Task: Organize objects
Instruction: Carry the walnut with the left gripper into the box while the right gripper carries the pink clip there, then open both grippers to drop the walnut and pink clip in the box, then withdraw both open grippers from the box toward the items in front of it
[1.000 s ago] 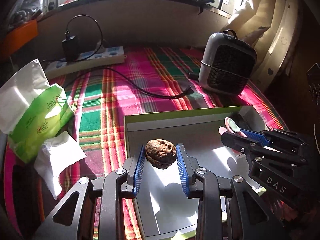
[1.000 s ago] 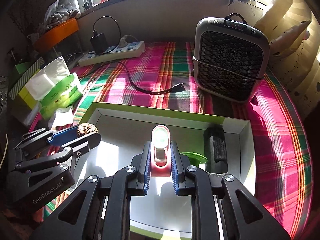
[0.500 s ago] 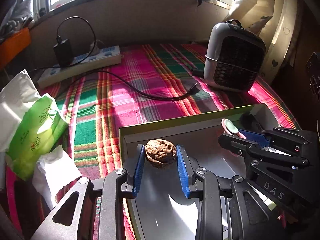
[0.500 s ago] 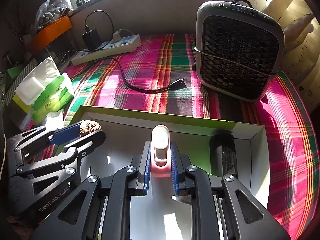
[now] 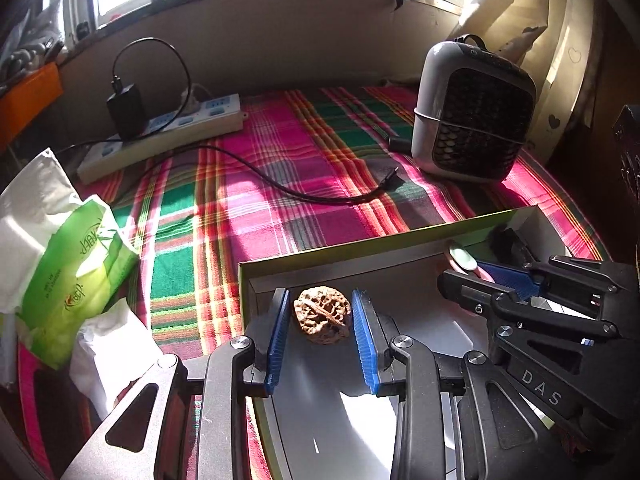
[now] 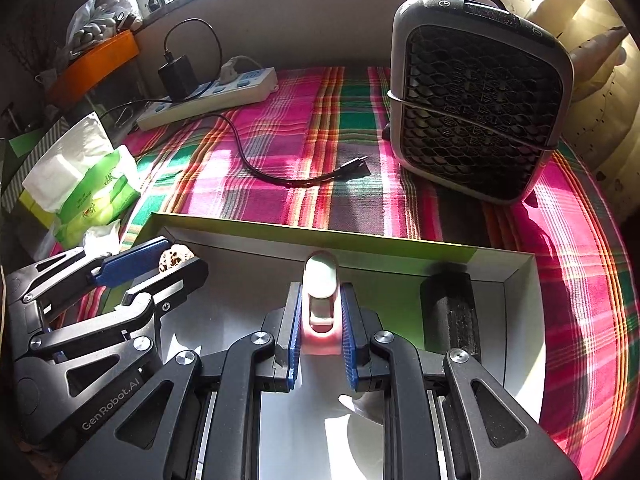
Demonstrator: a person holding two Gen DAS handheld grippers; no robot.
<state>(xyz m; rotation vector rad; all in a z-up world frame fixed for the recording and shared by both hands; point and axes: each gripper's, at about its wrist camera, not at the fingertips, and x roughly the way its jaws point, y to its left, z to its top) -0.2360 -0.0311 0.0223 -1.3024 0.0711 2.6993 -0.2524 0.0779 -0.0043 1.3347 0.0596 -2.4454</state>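
The left tool [image 5: 322, 316] stands open around a walnut [image 5: 322, 315] that sits on the floor of a shallow box [image 6: 352, 242], in its far left corner; a gap shows between the shell and each blue pad. The right tool [image 6: 320, 312] is closed on a pink clip [image 6: 320, 300] with a pale green top, held near the middle of the box's far wall. A black block [image 6: 450, 312] lies in the far right corner of the box. On the right tool's side, in the left view, the letters "DAS" are readable; on the left tool's side, in the right view, "GenRobot.AI". The box lies on a plaid cloth [image 5: 256, 200] of pink, green and red. Beyond it stands a grey heater [image 6: 476, 100] with a black grille, a loose black cable [image 6: 296, 178] ending near it. A white power strip [image 5: 160, 142] with a black charger [image 5: 126, 110] plugged in lies along the back wall. At the left is a green tissue pack [image 5: 76, 276]; its print is too small to read.
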